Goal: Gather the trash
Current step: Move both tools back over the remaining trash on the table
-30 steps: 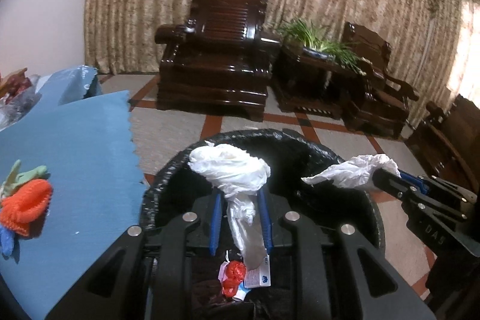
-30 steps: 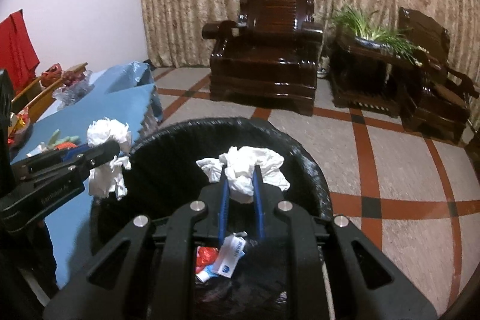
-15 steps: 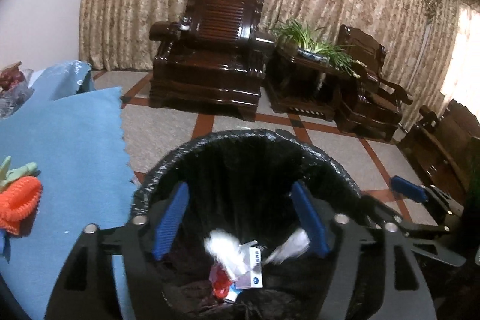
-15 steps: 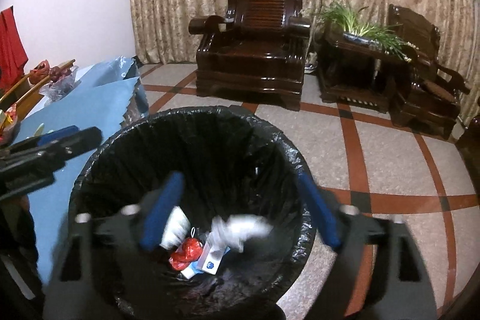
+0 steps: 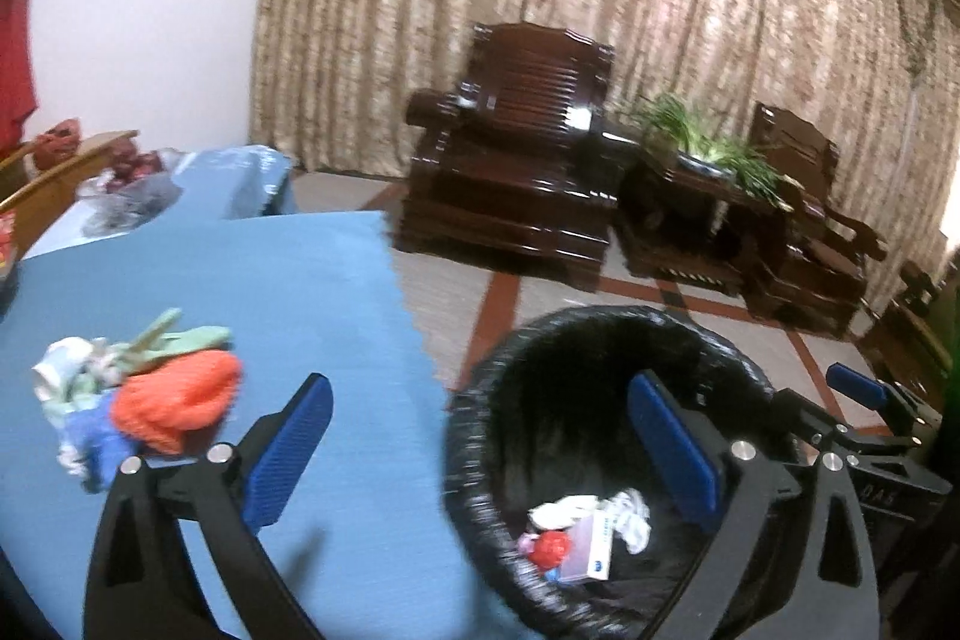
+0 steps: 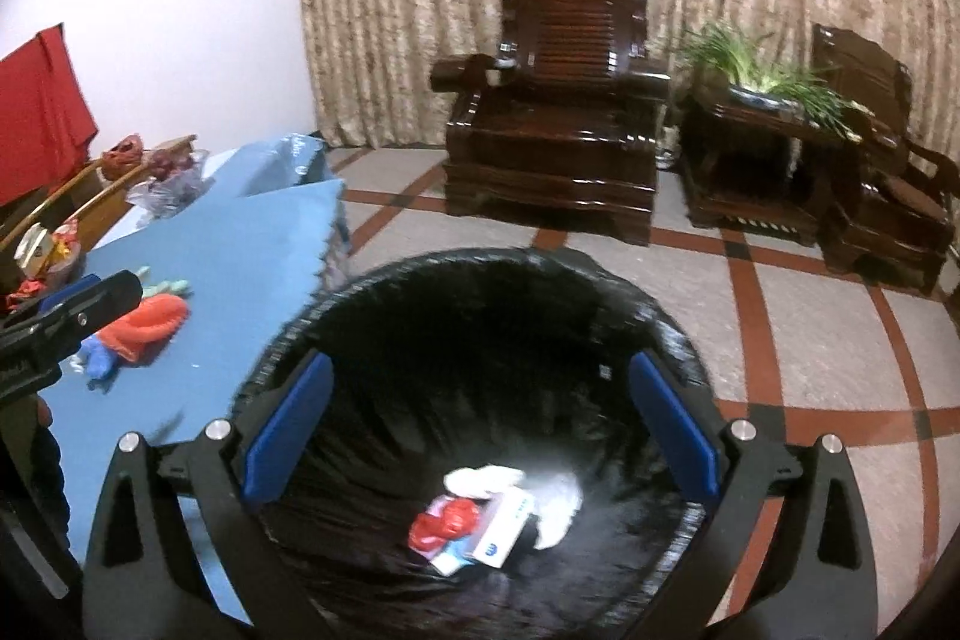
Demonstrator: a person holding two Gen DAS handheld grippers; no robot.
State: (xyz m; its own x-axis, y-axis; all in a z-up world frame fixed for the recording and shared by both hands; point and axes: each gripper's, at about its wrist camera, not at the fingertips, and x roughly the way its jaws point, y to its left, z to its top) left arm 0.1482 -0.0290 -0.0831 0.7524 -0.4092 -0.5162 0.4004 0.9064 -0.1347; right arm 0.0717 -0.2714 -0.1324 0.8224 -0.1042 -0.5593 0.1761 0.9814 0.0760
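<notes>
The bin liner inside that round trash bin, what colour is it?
Black and glossy: the plastic bin liner shows best in the right wrist view.

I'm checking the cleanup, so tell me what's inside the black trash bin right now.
At the bottom of the black trash bin lie crumpled white tissues, a red wrapper and a small white-and-blue carton. Anything beneath them, or under the near rim, is hidden.

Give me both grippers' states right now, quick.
Left gripper: open, jaws just opened, nothing between them.
Right gripper: open, jaws just opened, empty above the trash bin.
</notes>
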